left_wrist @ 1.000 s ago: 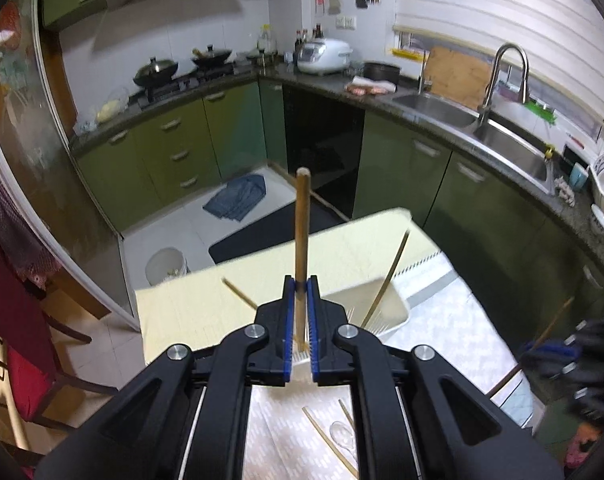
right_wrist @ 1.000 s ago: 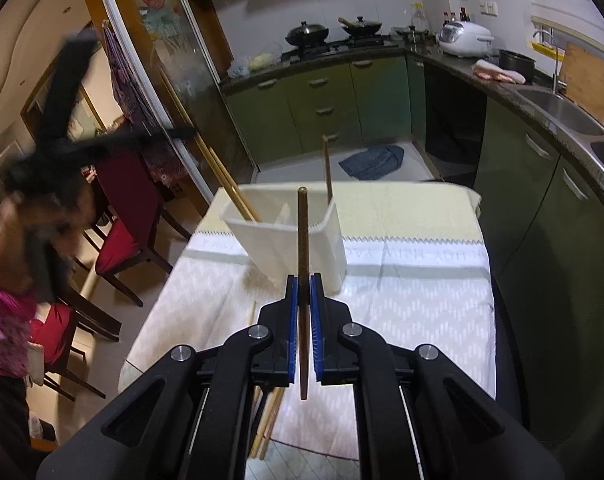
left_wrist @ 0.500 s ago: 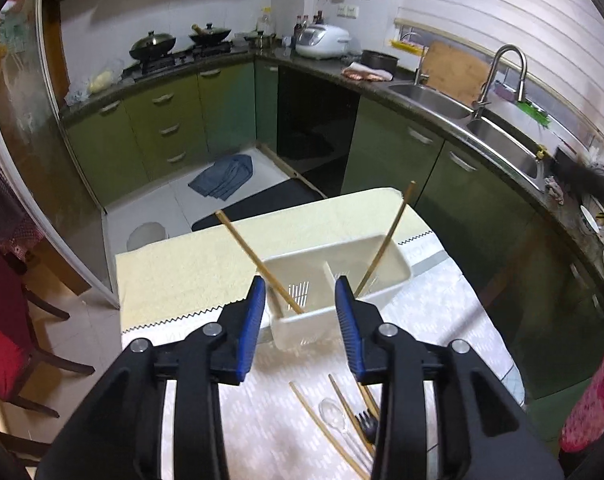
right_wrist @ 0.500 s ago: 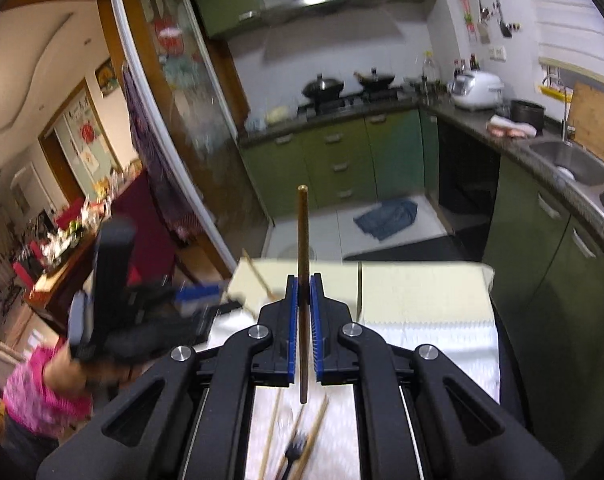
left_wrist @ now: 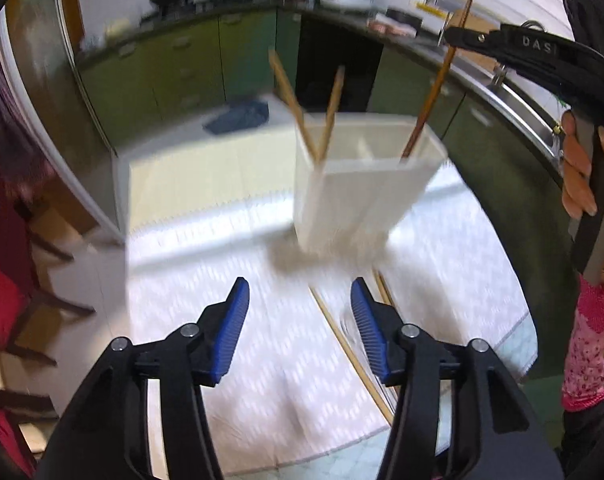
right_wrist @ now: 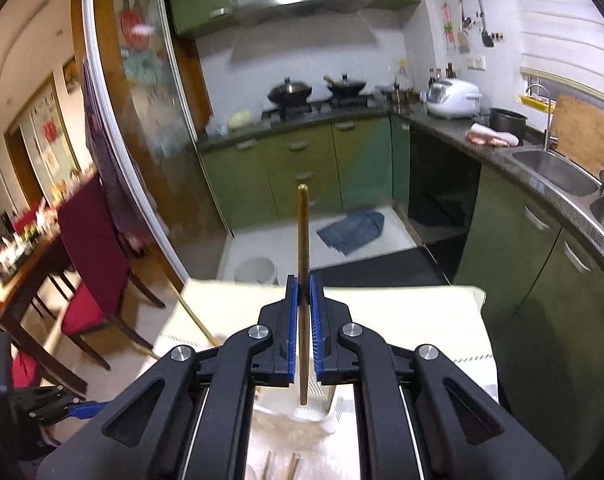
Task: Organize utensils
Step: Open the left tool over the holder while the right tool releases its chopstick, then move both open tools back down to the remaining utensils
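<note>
While the left gripper is opening its jaws with nothing between them, the light wooden chopstick it held one second ago is now leaning inside the white rectangular plastic utensil holder on the table with the white patterned cloth. So one more utensil is sorted. The right gripper is pinching a dark brown wooden chopstick upright above the holder. More chopsticks are lying loose on the cloth.

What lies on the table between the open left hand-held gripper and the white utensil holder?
In the left wrist view, only bare patterned tablecloth separates the left hand-held gripper from the white utensil holder; a loose chopstick lies rightward.
</note>
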